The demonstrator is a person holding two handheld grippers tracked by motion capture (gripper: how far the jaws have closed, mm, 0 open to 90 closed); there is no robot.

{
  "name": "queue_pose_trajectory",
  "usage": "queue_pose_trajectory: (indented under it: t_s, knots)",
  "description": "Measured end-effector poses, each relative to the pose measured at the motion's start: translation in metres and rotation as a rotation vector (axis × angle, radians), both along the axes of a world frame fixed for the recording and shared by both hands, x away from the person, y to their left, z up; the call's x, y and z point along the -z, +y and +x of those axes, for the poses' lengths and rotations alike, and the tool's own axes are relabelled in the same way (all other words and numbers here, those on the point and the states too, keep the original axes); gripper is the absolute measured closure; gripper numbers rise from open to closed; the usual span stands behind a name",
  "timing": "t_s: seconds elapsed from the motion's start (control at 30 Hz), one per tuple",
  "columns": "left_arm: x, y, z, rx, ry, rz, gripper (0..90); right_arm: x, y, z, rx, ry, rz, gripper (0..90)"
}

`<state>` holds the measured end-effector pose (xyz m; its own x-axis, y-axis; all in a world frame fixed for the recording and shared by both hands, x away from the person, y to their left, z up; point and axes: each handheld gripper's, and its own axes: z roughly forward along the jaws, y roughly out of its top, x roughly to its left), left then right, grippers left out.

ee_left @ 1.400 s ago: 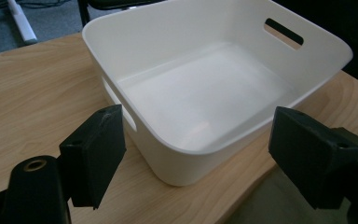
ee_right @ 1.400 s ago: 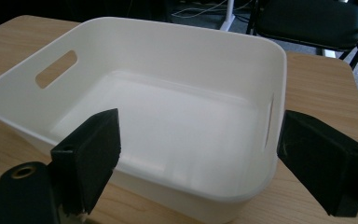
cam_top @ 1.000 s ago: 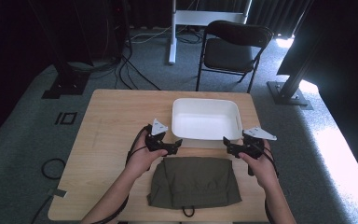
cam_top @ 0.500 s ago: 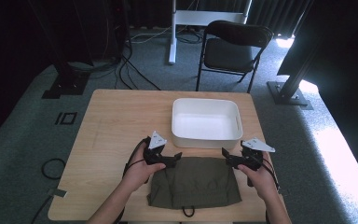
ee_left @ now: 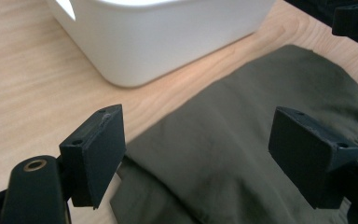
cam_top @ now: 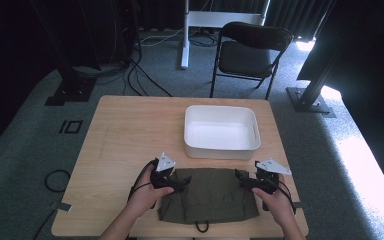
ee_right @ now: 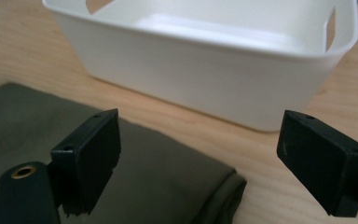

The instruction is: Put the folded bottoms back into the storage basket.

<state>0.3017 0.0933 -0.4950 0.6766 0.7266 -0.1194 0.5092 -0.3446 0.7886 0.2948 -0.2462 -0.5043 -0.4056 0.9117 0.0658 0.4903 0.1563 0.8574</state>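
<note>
Black jaws of the left tool stand apart over the olive cloth's left edge; the right tool gapes likewise at its right corner. From above, the cloth lies low centre on the bench. Close views add the white tub just beyond.

Folded cloth on table, just before bin, between both grippers.
</note>
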Motion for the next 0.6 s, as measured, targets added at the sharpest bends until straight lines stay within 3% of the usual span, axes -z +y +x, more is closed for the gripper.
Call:
queue_pose_trajectory:
  t_s: [0.1,0.27,0.6]
  knots:
    - [0.005,0.000,-0.004,-0.002,-0.004,0.022,18.5,0.007,0.002,-0.004,-0.004,0.021,-0.001,13.2]
    - [0.012,0.001,-0.009,-0.016,0.006,0.018,18.4,0.018,0.002,-0.009,0.005,0.040,-0.005,13.2]
    - [0.030,-0.001,-0.015,-0.040,0.078,0.063,18.4,0.040,0.001,-0.019,0.021,0.096,-0.010,13.2]
